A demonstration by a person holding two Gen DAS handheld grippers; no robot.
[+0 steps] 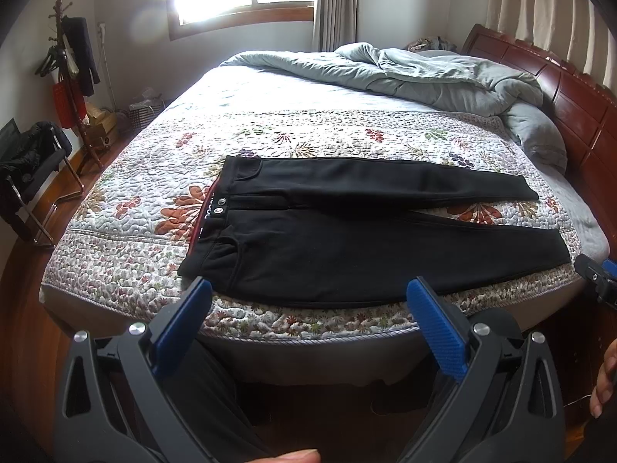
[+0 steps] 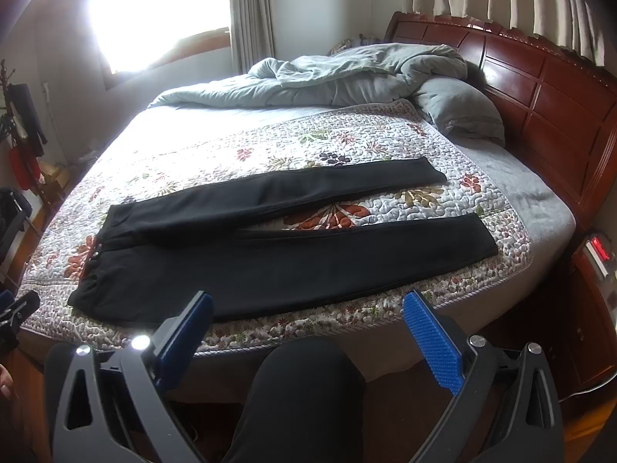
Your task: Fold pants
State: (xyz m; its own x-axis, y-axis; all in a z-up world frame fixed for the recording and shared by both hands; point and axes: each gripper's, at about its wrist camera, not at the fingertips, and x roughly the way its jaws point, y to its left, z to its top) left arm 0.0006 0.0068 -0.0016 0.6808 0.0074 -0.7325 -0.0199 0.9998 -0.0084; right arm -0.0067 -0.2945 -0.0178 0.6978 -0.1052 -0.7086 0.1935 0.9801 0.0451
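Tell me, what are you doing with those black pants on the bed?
A person is getting ready to fold the black pants. The pants lie flat on the flowery quilt, legs spread apart, waist toward the window side. The person holds a two-finger gripper in each hand: the left gripper and the right gripper both hang open above the near edge of the bed, touching nothing. A grey duvet is bunched up by the wooden headboard. No fold has been made yet.

Floral quilt (image 1: 146,177), grey duvet (image 1: 443,77) — wooden headboard (image 2: 540,88)
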